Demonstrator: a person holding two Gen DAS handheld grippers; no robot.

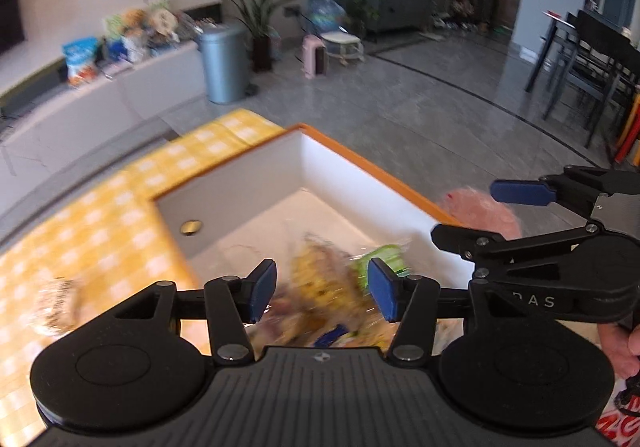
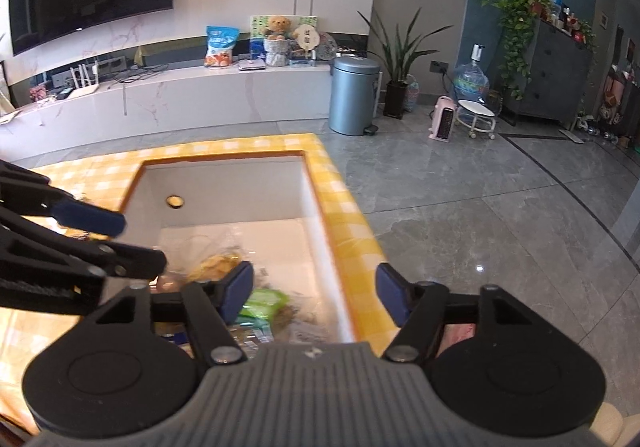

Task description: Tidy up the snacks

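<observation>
Both tools hover over an orange-rimmed white box (image 2: 316,183) at the table's (image 2: 352,207) far right corner — left tool (image 1: 322,293) and right tool (image 2: 314,293) parted, gripping nothing. Wrapped snacks (image 2: 218,265) lie inside the box.

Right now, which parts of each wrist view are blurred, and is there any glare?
Left wrist view: the snack packets in the white box smear with motion, the tablecloth too. Right wrist view: room sharp, packets soft; a small glare spot on the floor. Both bend straight lines.
</observation>
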